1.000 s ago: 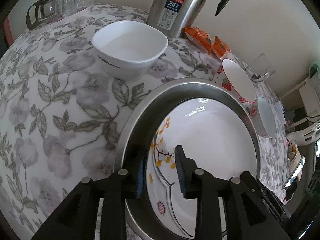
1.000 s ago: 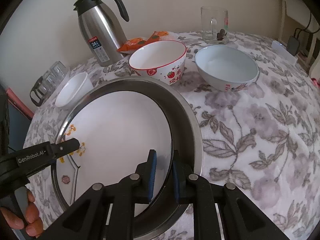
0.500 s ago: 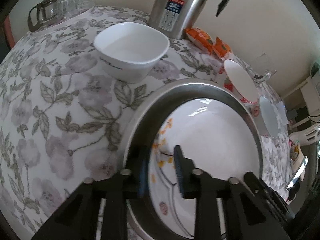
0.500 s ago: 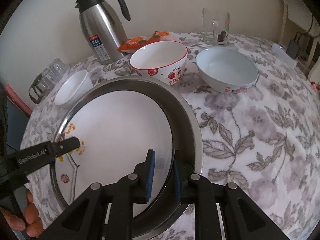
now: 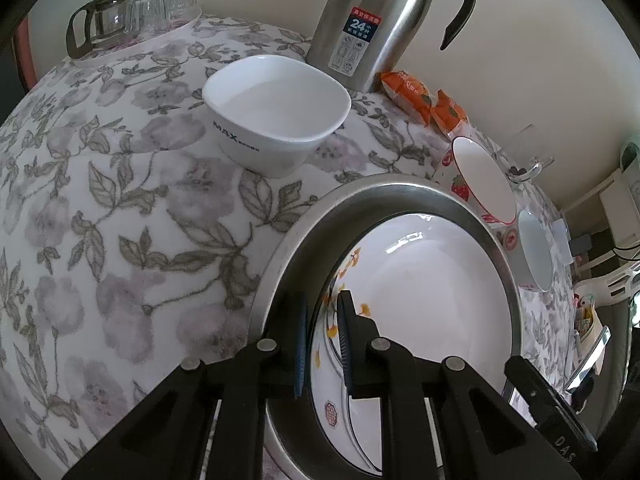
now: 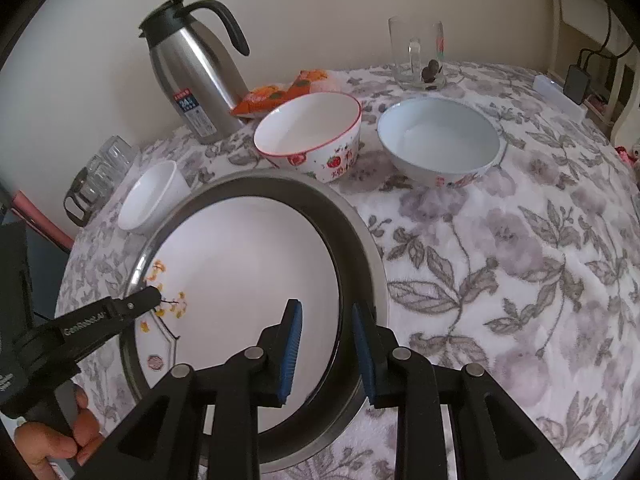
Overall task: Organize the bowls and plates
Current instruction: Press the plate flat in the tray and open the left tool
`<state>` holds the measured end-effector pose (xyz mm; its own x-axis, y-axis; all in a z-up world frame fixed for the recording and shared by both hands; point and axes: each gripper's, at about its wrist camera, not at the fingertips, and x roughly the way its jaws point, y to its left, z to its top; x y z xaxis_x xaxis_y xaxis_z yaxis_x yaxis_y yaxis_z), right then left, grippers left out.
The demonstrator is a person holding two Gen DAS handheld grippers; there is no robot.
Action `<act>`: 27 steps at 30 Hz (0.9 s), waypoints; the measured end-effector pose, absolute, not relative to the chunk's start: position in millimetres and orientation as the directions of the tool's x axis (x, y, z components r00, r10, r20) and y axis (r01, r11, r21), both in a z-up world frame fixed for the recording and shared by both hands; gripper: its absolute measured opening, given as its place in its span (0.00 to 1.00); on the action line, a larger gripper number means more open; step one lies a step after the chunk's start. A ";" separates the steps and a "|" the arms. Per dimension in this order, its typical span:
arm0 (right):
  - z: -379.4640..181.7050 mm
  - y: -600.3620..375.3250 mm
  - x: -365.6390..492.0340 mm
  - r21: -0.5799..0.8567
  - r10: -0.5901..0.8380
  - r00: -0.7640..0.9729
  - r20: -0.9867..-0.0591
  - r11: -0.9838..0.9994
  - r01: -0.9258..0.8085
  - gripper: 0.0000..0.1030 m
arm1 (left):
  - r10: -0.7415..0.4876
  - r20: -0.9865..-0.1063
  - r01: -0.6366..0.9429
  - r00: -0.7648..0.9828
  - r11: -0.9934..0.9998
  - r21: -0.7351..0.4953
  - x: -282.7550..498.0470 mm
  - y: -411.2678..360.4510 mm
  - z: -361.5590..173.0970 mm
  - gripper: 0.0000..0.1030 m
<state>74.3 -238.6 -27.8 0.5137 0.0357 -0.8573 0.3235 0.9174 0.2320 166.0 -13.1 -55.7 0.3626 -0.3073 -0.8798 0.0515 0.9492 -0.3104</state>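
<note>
Left wrist view: the left gripper (image 5: 323, 338) is closing its jaws on the plate's (image 5: 420, 300) rim at 9 o'clock inside the steel pan (image 5: 360, 208), with a white bowl (image 5: 276, 120) at 11 o'clock. Right wrist view: the right gripper (image 6: 327, 354) is opening, jaws straddling the plate's (image 6: 248, 264) and pan's (image 6: 360, 248) rims at 4 o'clock without pressing; strawberry bowl (image 6: 308, 136) and pale bowl (image 6: 438, 140) sit at 12 to 1 o'clock.

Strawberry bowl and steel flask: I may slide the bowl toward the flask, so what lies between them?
Orange snack packets lie between strawberry bowl and flask, clearest in the right wrist view.
</note>
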 end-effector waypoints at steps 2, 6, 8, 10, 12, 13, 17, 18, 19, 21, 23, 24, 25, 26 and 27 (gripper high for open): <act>-25.3 -238.6 73.7 0.239 0.042 0.518 -0.855 0.917 0.321 0.28 | -0.306 -0.881 0.053 0.362 0.950 -0.308 166.1 -13.3 -55.8 0.14; -23.4 -237.7 73.5 0.238 0.042 0.516 -0.856 0.917 0.320 0.28 | -0.298 -0.886 0.056 0.354 0.953 -0.298 165.8 -13.8 -53.2 0.15; -23.3 -237.9 73.1 0.242 0.045 0.515 -0.856 0.915 0.322 0.28 | -0.291 -0.889 0.056 0.354 0.955 -0.290 165.7 -14.6 -50.5 0.15; -21.8 -238.4 72.4 0.246 0.047 0.518 -0.854 0.914 0.322 0.28 | -0.287 -0.888 0.059 0.359 0.957 -0.286 165.2 -15.9 -47.2 0.15; -19.4 -238.4 71.2 0.246 0.044 0.525 -0.850 0.914 0.322 0.28 | -0.284 -0.887 0.065 0.365 0.958 -0.280 164.5 -16.4 -42.3 0.15; -18.1 -238.4 70.6 0.247 0.044 0.528 -0.848 0.914 0.322 0.28 | -0.284 -0.886 0.066 0.366 0.958 -0.280 164.2 -16.2 -40.2 0.15; -13.0 -238.5 68.2 0.249 0.040 0.541 -0.840 0.914 0.320 0.28 | -0.278 -0.882 0.069 0.382 0.960 -0.272 161.1 -14.4 -28.5 0.15; -11.8 -238.1 67.6 0.245 0.035 0.543 -0.839 0.915 0.320 0.28 | -0.271 -0.881 0.070 0.387 0.962 -0.265 160.4 -14.1 -25.7 0.16; -11.3 -237.7 67.5 0.240 0.030 0.543 -0.839 0.917 0.320 0.30 | -0.262 -0.883 0.070 0.391 0.964 -0.255 159.9 -14.0 -23.7 0.18; -10.1 -237.2 66.6 0.225 0.014 0.544 -0.839 0.919 0.324 0.44 | -0.237 -0.887 0.059 0.396 0.971 -0.233 158.7 -13.1 -21.3 0.53; -9.3 -237.0 66.4 0.217 0.007 0.544 -0.839 0.921 0.324 0.51 | -0.211 -0.892 0.044 0.399 0.976 -0.211 157.5 -11.9 -20.4 0.63; -8.9 -236.5 66.8 0.214 0.007 0.543 -0.840 0.923 0.321 0.51 | -0.207 -0.894 0.043 0.397 0.977 -0.207 157.7 -11.0 -20.9 0.63; -8.5 -236.3 66.8 0.210 0.004 0.542 -0.840 0.924 0.319 0.51 | -0.202 -0.898 0.040 0.392 0.979 -0.202 157.5 -10.2 -21.2 0.63; -8.3 -235.8 66.9 0.204 -0.001 0.541 -0.841 0.926 0.318 0.56 | -0.193 -0.902 0.035 0.387 0.980 -0.195 157.5 -9.6 -21.9 0.63; -8.2 -235.6 66.8 0.198 -0.007 0.541 -0.841 0.927 0.319 0.59 | -0.183 -0.904 0.032 0.386 0.982 -0.185 157.3 -9.2 -22.3 0.63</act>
